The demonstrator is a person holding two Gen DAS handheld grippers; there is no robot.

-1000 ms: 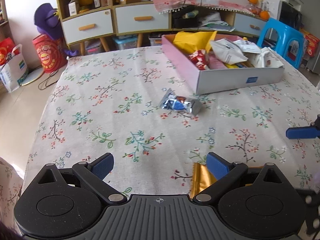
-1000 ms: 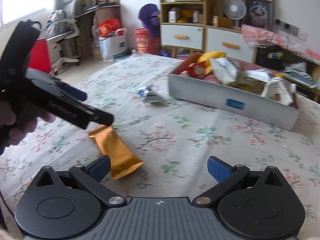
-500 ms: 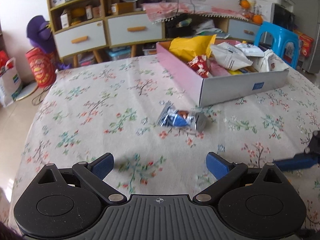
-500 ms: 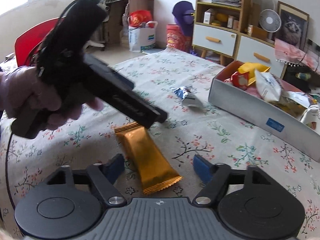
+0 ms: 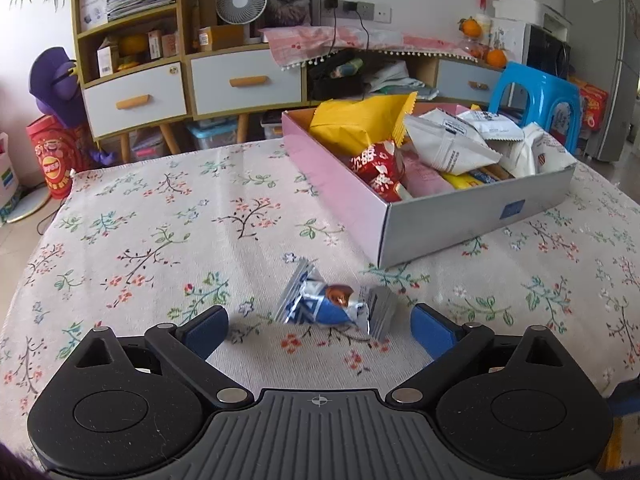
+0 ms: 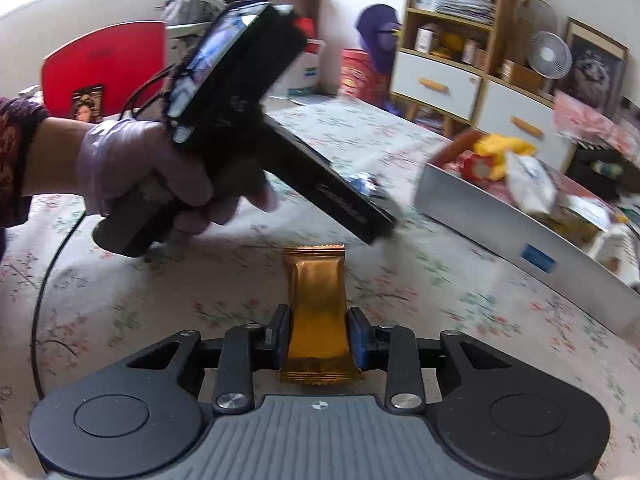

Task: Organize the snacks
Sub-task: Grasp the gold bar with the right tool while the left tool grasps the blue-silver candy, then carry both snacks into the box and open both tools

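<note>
My right gripper (image 6: 319, 338) is clamped on the gold snack bar (image 6: 317, 308), both blue pads pressed flat against its sides, the wrapper pointing straight away from me along the fingers, its far crimped end out over the floral tablecloth (image 6: 120, 304). Whether the bar is lifted or touching the cloth, I can't tell from this angle.

My left gripper (image 5: 320, 326) is spread wide, nothing between the tips, low over the table. The blue-and-silver candy packet (image 5: 334, 308) lies on the tablecloth (image 5: 160, 220) just ahead, sitting between the two open fingers (a brown round picture shows on its wrapper), not touched by either pad as far as I can see.

Past the packet stands the open snack box (image 5: 460, 220), grey on its near wall, pink along its left side and inside. It's already stuffed: a yellow bag (image 5: 360, 124) at the back left, a red packet (image 5: 378, 166) in front of it, white pouches (image 5: 448, 146) piled toward the right.

From the right wrist view I see my own left hand (image 6: 148, 172) in a pale glove wrapped round the black handle of the left tool, reaching across above the gold bar toward the box (image 6: 520, 236), which is blurred there
</note>
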